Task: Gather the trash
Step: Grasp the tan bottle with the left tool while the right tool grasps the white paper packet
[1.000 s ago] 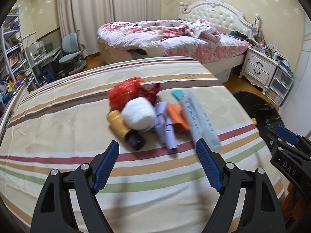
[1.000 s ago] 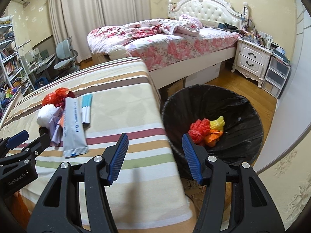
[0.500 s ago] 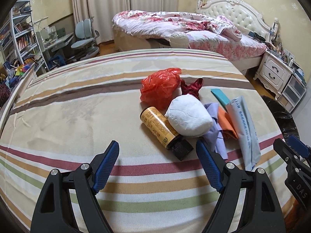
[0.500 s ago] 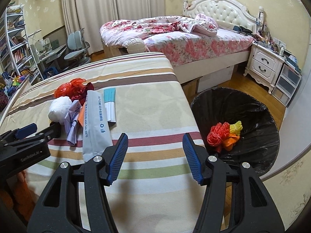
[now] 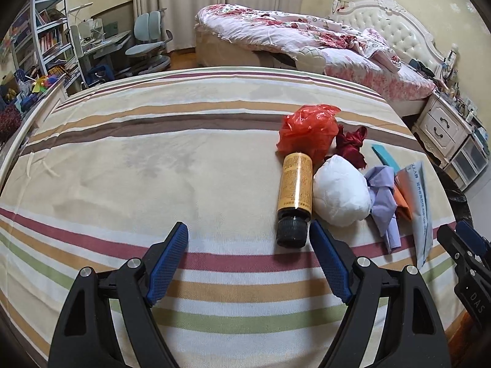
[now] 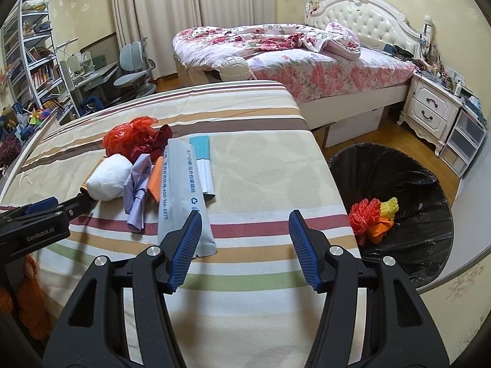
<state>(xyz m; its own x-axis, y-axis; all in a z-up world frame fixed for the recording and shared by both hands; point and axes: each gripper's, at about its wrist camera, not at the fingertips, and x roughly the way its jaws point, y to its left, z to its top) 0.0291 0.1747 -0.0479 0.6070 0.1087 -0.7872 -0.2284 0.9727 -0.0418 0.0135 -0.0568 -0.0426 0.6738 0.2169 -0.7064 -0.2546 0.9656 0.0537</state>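
Observation:
A pile of trash lies on the striped bedcover (image 5: 153,165): an orange bottle with a black cap (image 5: 294,193), a white paper ball (image 5: 340,194), a red plastic bag (image 5: 307,130), a dark red scrap (image 5: 351,144), lilac paper (image 5: 383,196), orange paper (image 5: 403,202), a grey pouch (image 6: 181,190) and a teal-white strip (image 6: 204,165). My left gripper (image 5: 250,263) is open and empty, its right finger just beside the bottle cap. My right gripper (image 6: 245,248) is open and empty, its left finger over the pouch's near end.
A black-lined bin (image 6: 399,202) stands on the floor right of the bed, holding red, yellow and orange scraps (image 6: 373,217). A floral bed (image 6: 291,52), nightstand (image 6: 429,107), desk chairs (image 6: 135,67) and shelves (image 6: 33,61) stand beyond.
Both grippers swung left. The trash pile moved to the right in the left wrist view and the bottle cap is now near the left gripper's right finger. The right gripper now faces the pouch.

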